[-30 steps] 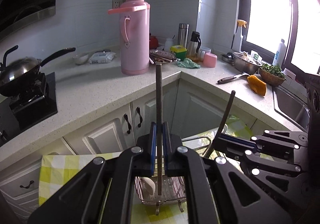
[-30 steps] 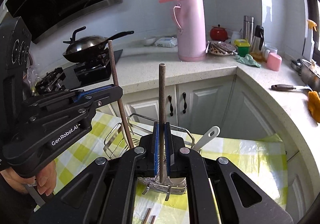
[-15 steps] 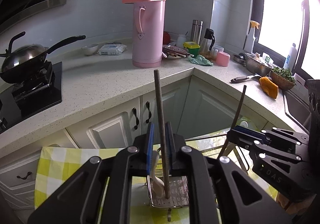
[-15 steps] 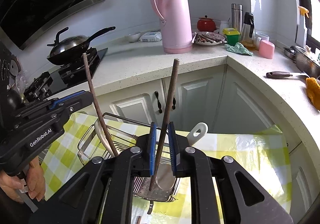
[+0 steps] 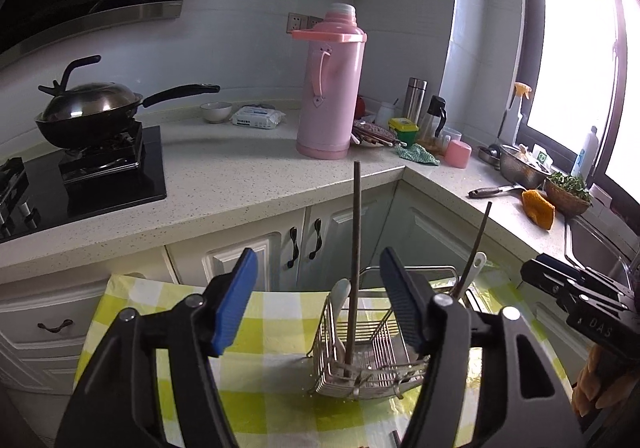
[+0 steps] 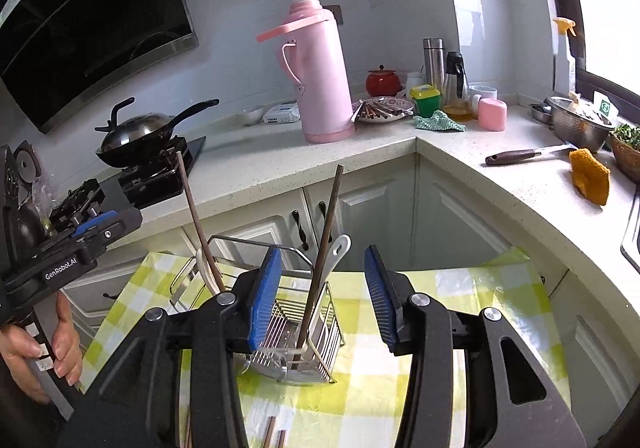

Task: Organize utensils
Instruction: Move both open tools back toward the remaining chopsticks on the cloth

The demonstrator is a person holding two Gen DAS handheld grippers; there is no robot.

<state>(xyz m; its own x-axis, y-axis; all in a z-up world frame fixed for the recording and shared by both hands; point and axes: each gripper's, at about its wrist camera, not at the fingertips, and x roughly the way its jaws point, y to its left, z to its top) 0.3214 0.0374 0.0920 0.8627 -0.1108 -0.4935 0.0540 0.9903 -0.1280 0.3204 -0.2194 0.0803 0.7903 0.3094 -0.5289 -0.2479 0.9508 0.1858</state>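
Note:
A wire utensil rack (image 5: 372, 352) stands on the yellow checked cloth (image 5: 272, 372). Two brown chopsticks stand in it: one upright (image 5: 354, 248), one leaning (image 5: 476, 244). White spoons (image 5: 340, 298) lean in it too. My left gripper (image 5: 318, 296) is open and empty above the rack's left side. My right gripper (image 6: 322, 292) is open and empty, with the rack (image 6: 296, 332), a chopstick (image 6: 322, 260) and a white spoon (image 6: 334, 256) between its jaws' line of sight. More brown chopsticks (image 6: 270, 434) lie on the cloth (image 6: 440, 328) near me.
A white counter (image 5: 240, 176) runs behind with a wok on the stove (image 5: 92, 116), a pink thermos (image 5: 332, 88), a plate of chopsticks (image 6: 380, 112), jars, a colander (image 6: 580, 124), a knife (image 6: 524, 156) and an orange cloth (image 6: 588, 176). Cabinet doors (image 5: 304, 244) are just beyond the cloth.
Both grippers opened and let go of their chopsticks, which now stand in the rack. Both grippers drew back and up.

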